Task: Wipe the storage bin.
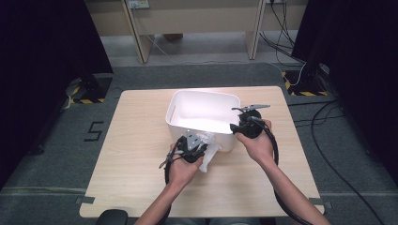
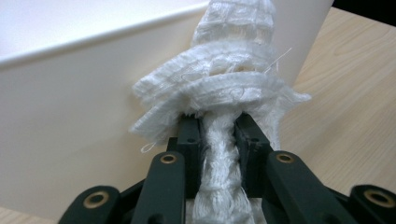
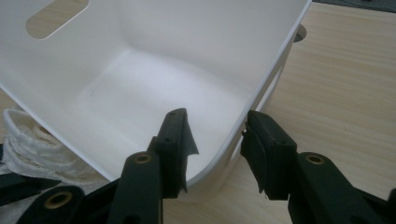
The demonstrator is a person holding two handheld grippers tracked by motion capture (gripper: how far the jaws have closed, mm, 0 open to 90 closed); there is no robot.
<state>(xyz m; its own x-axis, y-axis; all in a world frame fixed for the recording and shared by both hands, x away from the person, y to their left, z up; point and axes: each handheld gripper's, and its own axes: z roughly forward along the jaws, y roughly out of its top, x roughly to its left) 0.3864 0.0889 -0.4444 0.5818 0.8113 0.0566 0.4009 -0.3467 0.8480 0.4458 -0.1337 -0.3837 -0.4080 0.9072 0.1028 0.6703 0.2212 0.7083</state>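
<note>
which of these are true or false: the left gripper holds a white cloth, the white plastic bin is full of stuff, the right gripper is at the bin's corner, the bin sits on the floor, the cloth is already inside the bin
1. The left gripper is shut on a white woven cloth. True.
2. The white rectangular plastic bin is full of things. False: its inside looks empty in the right gripper view.
3. The right gripper straddles the bin's rim at a corner, one jaw inside and one outside. True.
4. The bin sits on the floor. False: it stands on the light wooden table.
5. The cloth is already inside the bin. False: it hangs outside the near wall, bunched in the left gripper.
</note>
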